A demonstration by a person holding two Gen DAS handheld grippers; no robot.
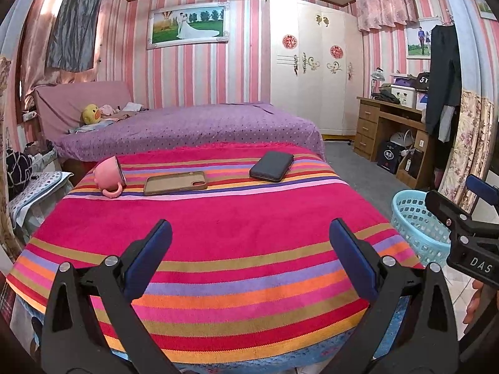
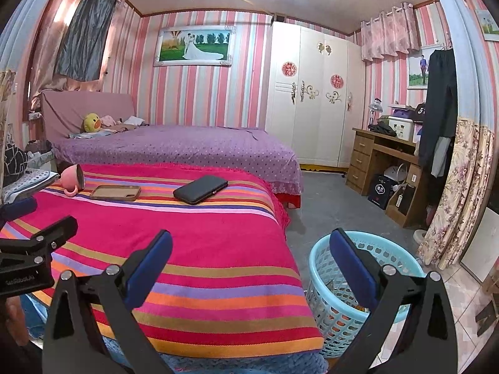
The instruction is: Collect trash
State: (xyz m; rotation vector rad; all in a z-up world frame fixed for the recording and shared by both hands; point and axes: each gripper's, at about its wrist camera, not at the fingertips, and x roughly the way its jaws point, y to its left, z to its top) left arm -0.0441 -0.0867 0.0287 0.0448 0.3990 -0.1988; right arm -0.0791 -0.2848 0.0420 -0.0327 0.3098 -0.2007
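Observation:
My left gripper (image 1: 251, 233) hangs open over the near part of the striped blanket (image 1: 218, 224), nothing between its blue pads. My right gripper (image 2: 251, 243) is open too, over the blanket's right edge, beside the light blue basket (image 2: 340, 321) on the floor; some items show through the basket's mesh at the bottom. At the far end of the blanket lie a pink mug (image 1: 109, 174) on its side, a brown phone case (image 1: 175, 182) and a black wallet (image 1: 272, 166). The right gripper also shows at the right edge of the left wrist view (image 1: 461, 205).
A purple bed (image 1: 187, 127) with a yellow duck plush (image 1: 91, 114) stands behind. A white wardrobe (image 1: 312, 68) and a wooden desk (image 1: 386, 124) line the right side. Grey floor (image 2: 327, 205) runs between the bed and the desk. A floral curtain (image 2: 458, 193) hangs at right.

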